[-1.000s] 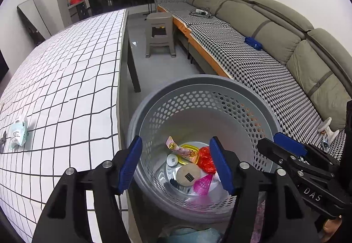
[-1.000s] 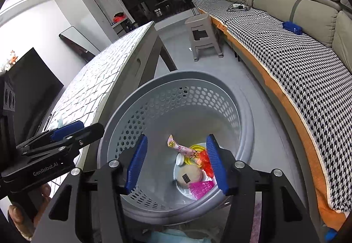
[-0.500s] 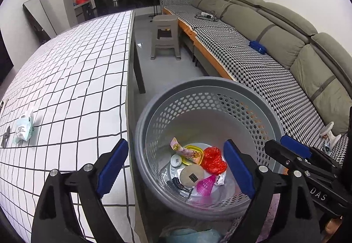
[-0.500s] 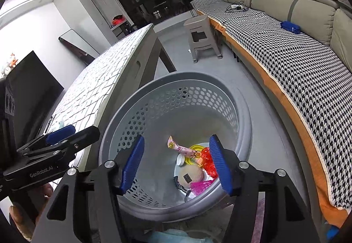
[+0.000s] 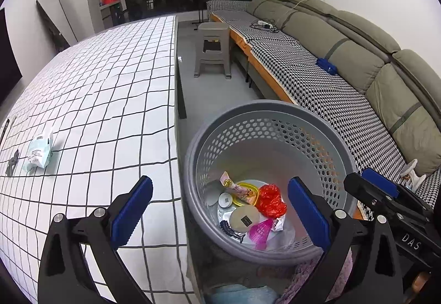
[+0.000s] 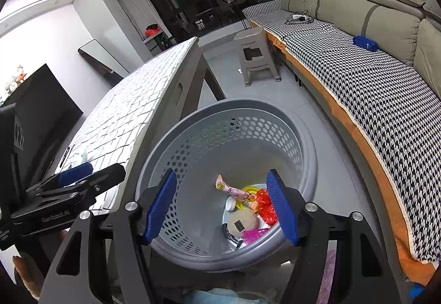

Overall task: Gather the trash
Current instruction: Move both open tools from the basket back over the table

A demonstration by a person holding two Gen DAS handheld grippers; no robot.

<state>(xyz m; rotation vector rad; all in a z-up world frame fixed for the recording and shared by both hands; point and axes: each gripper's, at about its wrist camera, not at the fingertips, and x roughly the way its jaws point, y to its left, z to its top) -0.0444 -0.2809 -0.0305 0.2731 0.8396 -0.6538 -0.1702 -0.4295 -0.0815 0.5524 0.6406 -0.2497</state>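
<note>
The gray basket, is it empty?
Not empty. The basket holds trash at its bottom: a red wrapper, a pink tube, a round lid.

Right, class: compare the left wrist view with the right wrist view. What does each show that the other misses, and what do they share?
Only the left wrist view shows the pale crumpled packet lying clearly on the checked tablecloth. Only the right wrist view shows the dark screen and soft toys. Both show the grey basket with trash inside, including the red wrapper, plus the stool and sofa.
</note>
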